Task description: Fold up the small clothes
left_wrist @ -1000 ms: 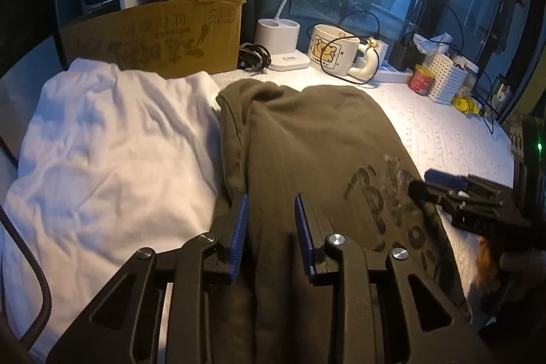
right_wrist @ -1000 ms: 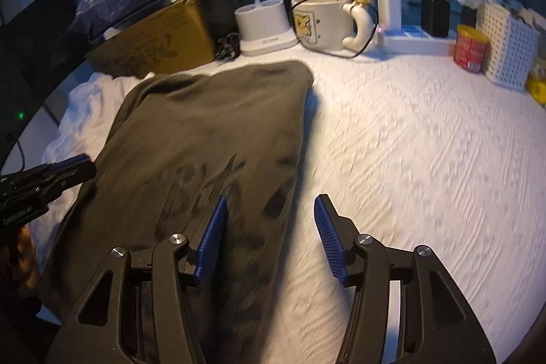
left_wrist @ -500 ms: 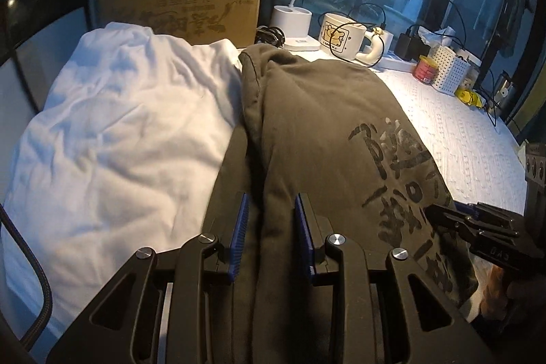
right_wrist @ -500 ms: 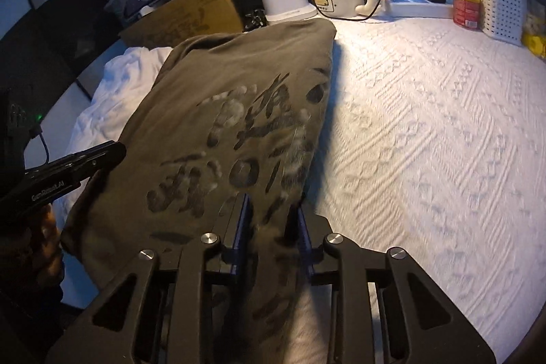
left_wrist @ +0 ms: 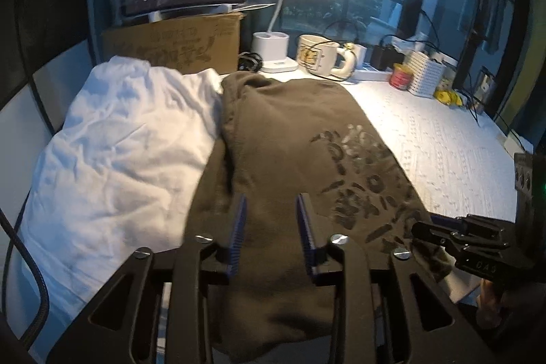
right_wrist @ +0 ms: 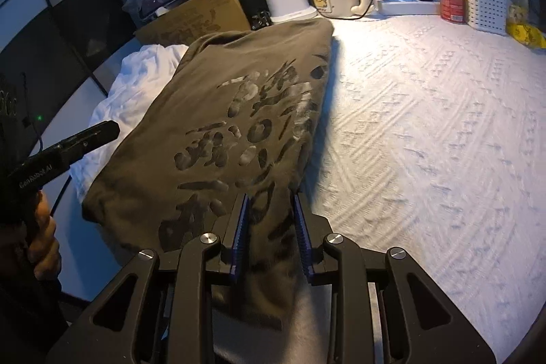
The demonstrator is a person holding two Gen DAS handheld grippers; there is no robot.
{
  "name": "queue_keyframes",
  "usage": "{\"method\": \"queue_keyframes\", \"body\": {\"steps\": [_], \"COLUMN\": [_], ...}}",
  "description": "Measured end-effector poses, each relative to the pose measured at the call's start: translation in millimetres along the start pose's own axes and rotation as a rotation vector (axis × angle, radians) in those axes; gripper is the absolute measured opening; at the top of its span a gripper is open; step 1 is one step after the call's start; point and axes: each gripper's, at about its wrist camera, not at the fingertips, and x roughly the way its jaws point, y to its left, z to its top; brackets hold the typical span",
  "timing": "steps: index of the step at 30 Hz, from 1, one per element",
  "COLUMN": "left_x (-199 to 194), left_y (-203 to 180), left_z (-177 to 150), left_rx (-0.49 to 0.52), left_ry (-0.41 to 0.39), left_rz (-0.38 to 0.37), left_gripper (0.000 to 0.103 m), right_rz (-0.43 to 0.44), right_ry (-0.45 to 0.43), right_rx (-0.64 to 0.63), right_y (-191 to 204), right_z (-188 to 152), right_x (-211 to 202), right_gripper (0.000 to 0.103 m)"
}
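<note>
While the olive T-shirt (left_wrist: 293, 139) lies lengthwise on the white textured worktop (right_wrist: 426, 125), its near hem hangs off the front edge toward both cameras. Left of the T-shirt and touching its side lies a crumpled white garment (left_wrist: 116, 152). Over the T-shirt's near left part, the left hand-held gripper (left_wrist: 271, 227) points forward and slants down; its jaws have just been opening and now stand apart, with the olive cloth between the blue pads but loose. A bare hand (right_wrist: 42, 244) holds its grip below the worktop edge. At the T-shirt's near right edge, the right hand-held gripper (right_wrist: 271, 227) slants down the same way, clamped on a fold of the printed cloth. Beyond the T-shirt's far end stand a cardboard box (left_wrist: 177, 46), a lit desk lamp (left_wrist: 276, 53) and a mug (left_wrist: 319, 55).
</note>
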Motion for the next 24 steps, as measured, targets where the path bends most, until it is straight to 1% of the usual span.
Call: {"method": "queue_keyframes", "body": {"steps": [1,2,9,11,12,13,16,21,22,24], "left_x": [0.3,0.3,0.5,-1.0,-2.3,-3.8,-4.8,0.4,2.0,6.0], "left_y": [-4.8,-7.7,-42.6,-52.5,-57.3,-61.8,-79.4,-105.8,-111.8,-120.4], "left_z": [-1.1,-1.9,-4.4,-2.8,-2.0,-1.4,0.7,2.2,2.1,1.7], "left_rx": [0.006,0.008,0.063,0.076,0.083,0.091,0.13,0.166,0.177,0.188], "left_ry": [-0.001,-0.001,0.011,0.005,-0.001,-0.009,-0.023,-0.009,-0.01,-0.008], "left_rz": [-0.008,-0.013,-0.055,-0.065,-0.071,-0.076,-0.085,-0.131,-0.142,-0.153], "left_gripper": [0.043,0.044,0.045,0.051,0.059,0.064,0.07,0.073,0.077,0.082], "right_rz": [-0.009,-0.016,-0.073,-0.084,-0.091,-0.102,-0.145,-0.197,-0.207,-0.225], "right_ry": [-0.007,-0.011,-0.038,-0.048,-0.057,-0.069,-0.097,-0.118,-0.126,-0.135], "right_rx": [0.002,0.005,0.029,0.043,0.052,0.064,0.093,0.132,0.14,0.152], "right_y": [-1.9,-3.8,-26.6,-35.6,-40.2,-46.4,-60.8,-84.1,-89.2,-97.3], "right_z": [-1.6,-2.4,-13.2,-16.2,-17.9,-19.7,-24.1,-30.7,-32.4,-33.8], "right_x": [-5.2,-8.2,-36.7,-45.3,-50.0,-56.2,-70.4,-88.5,-92.8,-97.9], "right_gripper": [0.029,0.029,0.03,0.04,0.042,0.044,0.045,0.05,0.05,0.05]}}
